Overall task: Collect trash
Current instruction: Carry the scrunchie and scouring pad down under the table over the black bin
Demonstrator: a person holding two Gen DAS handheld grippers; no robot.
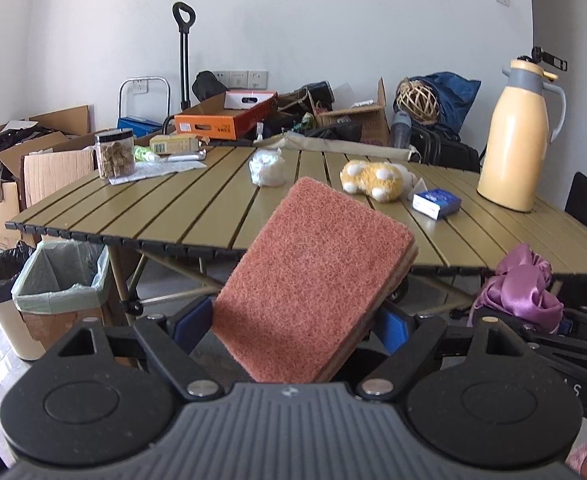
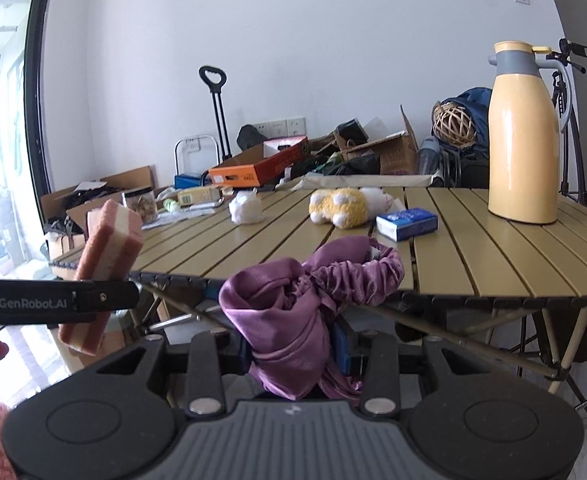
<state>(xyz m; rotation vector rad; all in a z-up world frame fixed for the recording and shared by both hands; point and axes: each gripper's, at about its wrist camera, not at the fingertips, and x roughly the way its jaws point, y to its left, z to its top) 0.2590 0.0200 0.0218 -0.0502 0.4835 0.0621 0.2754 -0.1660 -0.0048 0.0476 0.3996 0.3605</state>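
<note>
The left gripper (image 1: 289, 320) clamps a pink sponge (image 1: 313, 280) by its edges, tilted, clear of the table (image 1: 173, 216). The right gripper (image 2: 293, 352) pinches a bunched purple cloth (image 2: 293, 312). Both seem carried as trash, likely bound for the lined bin (image 1: 59, 276) beneath the table's left end. The left gripper's arm reads "GenRobot.AI".

Bright daylight floods in from the glass door (image 2: 1, 128) at left, blown out; fisheye bends the edges.

Rough, fibrous sponge (image 1: 313, 276); glossy satin cloth (image 2: 293, 312); smooth slatted table (image 1: 197, 208); shiny plastic jug (image 1: 513, 140) beyond.
</note>
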